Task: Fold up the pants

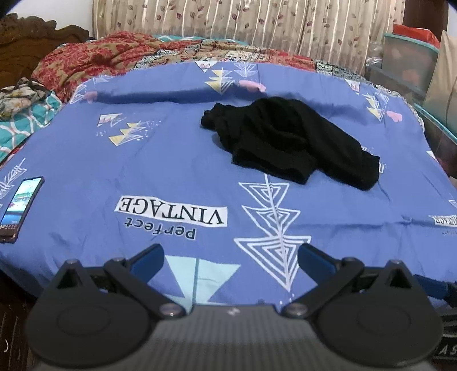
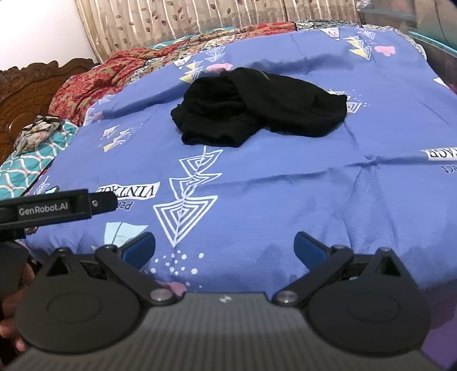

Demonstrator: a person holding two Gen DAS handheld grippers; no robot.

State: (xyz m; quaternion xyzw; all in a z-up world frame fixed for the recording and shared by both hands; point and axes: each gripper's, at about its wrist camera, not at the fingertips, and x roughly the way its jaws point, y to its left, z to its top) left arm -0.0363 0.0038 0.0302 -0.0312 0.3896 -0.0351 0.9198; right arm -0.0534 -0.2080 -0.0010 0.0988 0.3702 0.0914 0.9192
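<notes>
Black pants (image 1: 288,139) lie in a crumpled heap on the blue patterned bedsheet (image 1: 171,159), toward the far middle of the bed. The right wrist view shows the same pants (image 2: 257,108) bunched up ahead. My left gripper (image 1: 230,256) is open over the near edge of the bed, well short of the pants, with nothing between its blue pads. My right gripper (image 2: 224,247) is open too, also empty and far from the pants. The left gripper's body (image 2: 51,208) juts in at the left of the right wrist view.
A phone (image 1: 20,209) lies on the sheet at the near left. A red patterned blanket (image 1: 94,57) and teal cloth (image 1: 25,120) pile up at the left by the wooden headboard (image 2: 25,94). Curtains (image 1: 242,25) hang behind. Plastic bins (image 1: 408,62) stand at the far right.
</notes>
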